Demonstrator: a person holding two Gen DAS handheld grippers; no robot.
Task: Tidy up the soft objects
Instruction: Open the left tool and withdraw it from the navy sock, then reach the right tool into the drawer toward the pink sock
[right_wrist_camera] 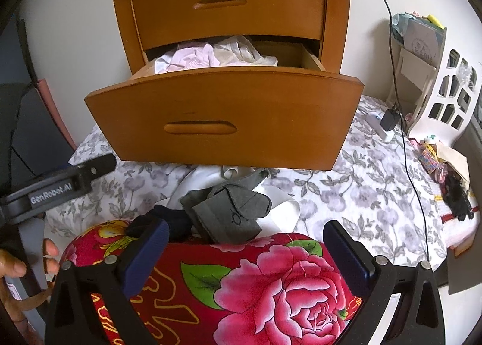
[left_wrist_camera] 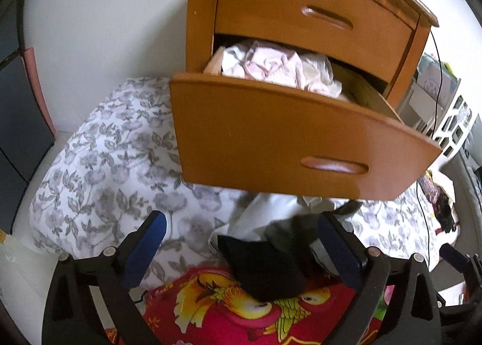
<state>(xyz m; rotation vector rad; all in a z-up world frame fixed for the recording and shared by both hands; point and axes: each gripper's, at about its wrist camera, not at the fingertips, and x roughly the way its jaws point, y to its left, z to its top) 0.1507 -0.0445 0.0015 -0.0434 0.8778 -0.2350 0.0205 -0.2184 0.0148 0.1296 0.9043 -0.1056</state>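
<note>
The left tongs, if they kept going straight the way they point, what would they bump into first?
Probably the black sock lying between the open left tongs, on the red flowered cushion. The grey sock sits just beyond. Depth is hard to judge here.

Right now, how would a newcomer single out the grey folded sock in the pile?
Find the wooden nightstand with its lower drawer pulled open. Below the drawer front, clothes lie heaped against a red floral cushion. The grey sock is the mid-grey bundle with a small dark emblem, between a black garment and white cloth.
</note>
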